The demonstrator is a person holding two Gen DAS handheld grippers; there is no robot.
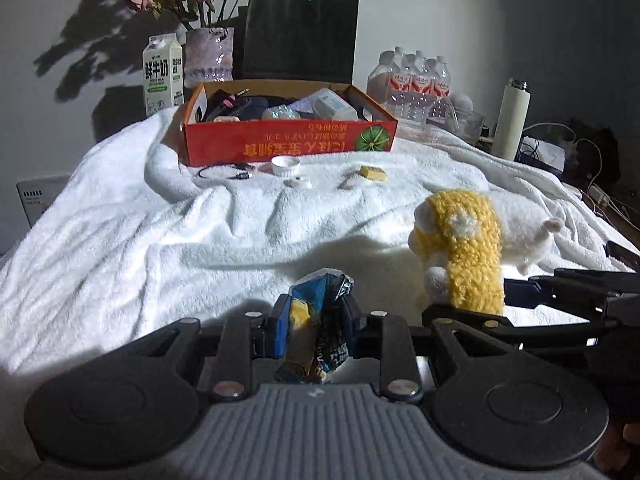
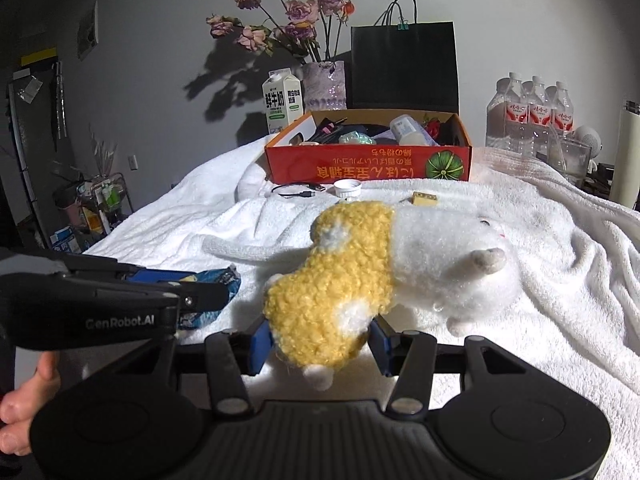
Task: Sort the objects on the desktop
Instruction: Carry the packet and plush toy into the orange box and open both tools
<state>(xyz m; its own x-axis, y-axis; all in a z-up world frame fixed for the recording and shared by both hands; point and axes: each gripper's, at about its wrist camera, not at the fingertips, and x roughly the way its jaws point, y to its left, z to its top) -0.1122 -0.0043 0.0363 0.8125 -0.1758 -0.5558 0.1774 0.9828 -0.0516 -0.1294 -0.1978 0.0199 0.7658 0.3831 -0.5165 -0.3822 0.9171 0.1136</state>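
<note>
A crumpled blue snack wrapper point(image 1: 320, 320) sits clamped in my left gripper point(image 1: 318, 330), and my right gripper point(image 2: 320, 340) pinches the plush toy point(image 2: 384, 272) (yellow-jacketed), near the white towel point(image 1: 160, 232); red box point(image 1: 288, 136) far.

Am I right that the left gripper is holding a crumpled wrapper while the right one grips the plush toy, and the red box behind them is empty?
Not quite: the red box is not empty. The right wrist view shows a bottle and other items inside. The rest holds: the left gripper is shut on the crumpled wrapper, and the right gripper grips the plush toy.
</note>
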